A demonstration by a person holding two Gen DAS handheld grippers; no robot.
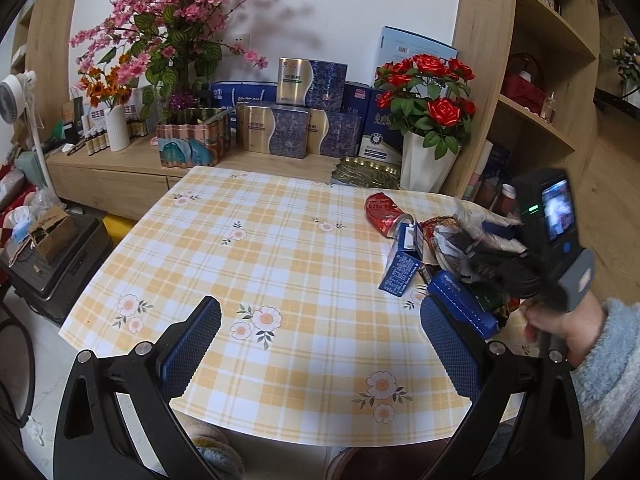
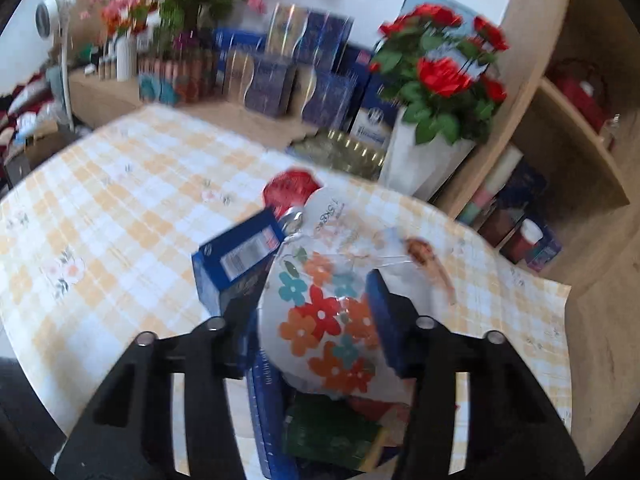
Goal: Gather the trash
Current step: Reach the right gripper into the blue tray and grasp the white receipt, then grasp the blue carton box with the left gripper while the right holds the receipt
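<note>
**Yellow check cloth, a heap of trash at its far right corner**

Yellow-and-white checked cloth with small flowers covers the bench [image 1: 256, 248]. From the left wrist view, the left gripper [image 1: 320, 344] hangs over the near edge with its fingers [image 1: 192, 344] spread wide and nothing between them. To the right lies the trash pile [image 1: 416, 248]: a red wrapper [image 1: 380, 210], a blue carton [image 1: 400, 268] and crumpled packaging. The right gripper [image 1: 472, 250] reaches into that pile, a hand [image 1: 560, 320] in a fluffy pale-blue sleeve [image 1: 612, 360] behind it. A pot of red roses [image 1: 432, 96] and stacked blue gift boxes [image 1: 296, 120] stand on the sideboard beyond.

From the right wrist view, which is blurred, the right gripper [image 2: 308, 320] has its fingers [image 2: 384, 312] closed against a white flowered wrapper [image 2: 328, 320], pressing it from both sides. The blue carton [image 2: 236, 256] lies just left of it, the red wrapper [image 2: 292, 188] behind, and more packaging underneath.
</note>
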